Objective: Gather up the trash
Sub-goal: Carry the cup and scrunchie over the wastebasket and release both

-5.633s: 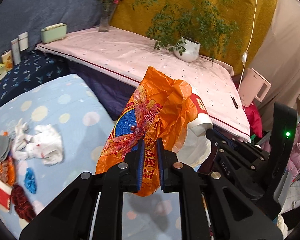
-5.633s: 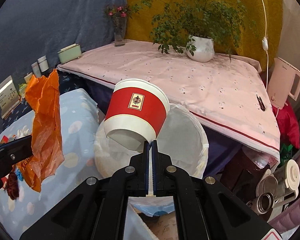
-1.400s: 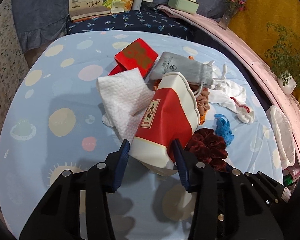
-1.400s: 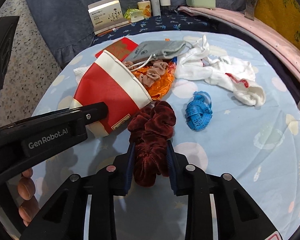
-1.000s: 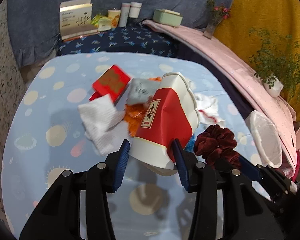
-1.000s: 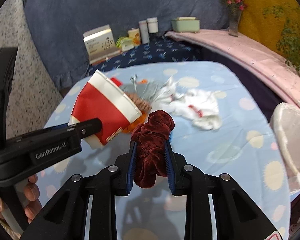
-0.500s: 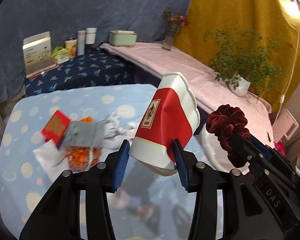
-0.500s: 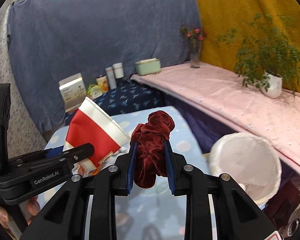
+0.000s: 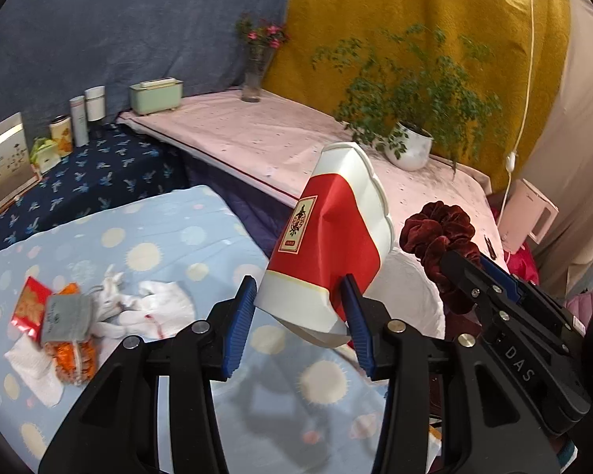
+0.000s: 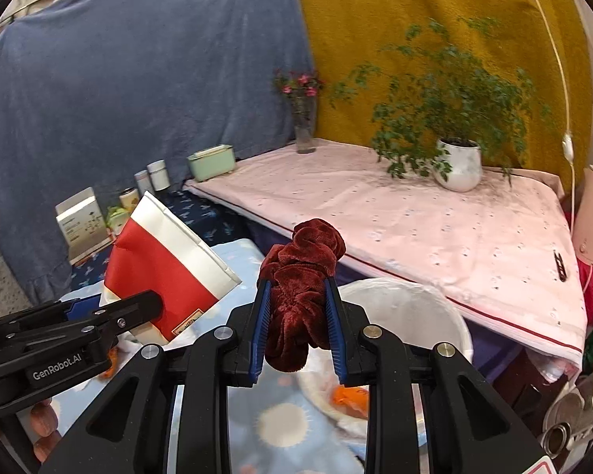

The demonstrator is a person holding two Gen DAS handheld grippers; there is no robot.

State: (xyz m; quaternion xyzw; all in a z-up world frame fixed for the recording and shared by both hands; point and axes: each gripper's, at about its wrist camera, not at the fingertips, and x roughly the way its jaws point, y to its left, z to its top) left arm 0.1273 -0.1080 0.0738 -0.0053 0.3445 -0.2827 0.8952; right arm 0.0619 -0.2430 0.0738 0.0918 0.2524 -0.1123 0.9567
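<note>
My left gripper (image 9: 298, 322) is shut on a crushed red and white paper cup (image 9: 330, 245), held in the air above the blue dotted bed's right edge; the cup also shows in the right wrist view (image 10: 166, 264). My right gripper (image 10: 298, 328) is shut on a dark red velvet scrunchie (image 10: 300, 288), also seen in the left wrist view (image 9: 439, 237). A white-lined trash bin (image 10: 411, 312) sits just beyond and below the right gripper, with an orange wrapper (image 10: 350, 395) inside. In the left wrist view the bin (image 9: 407, 288) is mostly hidden behind the cup.
On the blue bedspread (image 9: 170, 237) lie a white cloth (image 9: 146, 312), grey pouch (image 9: 65, 316), red packet (image 9: 29, 308), orange bag (image 9: 71, 355) and tissue (image 9: 31, 371). A pink-covered table (image 10: 415, 217) holds a potted plant (image 10: 458, 166) and vase (image 10: 304, 126). A kettle (image 10: 591, 213) stands far right.
Both grippers have lifted off the bed with the cup and scrunchie and swung right toward the white bin. The pile on the bed has fallen away to the lower left.
</note>
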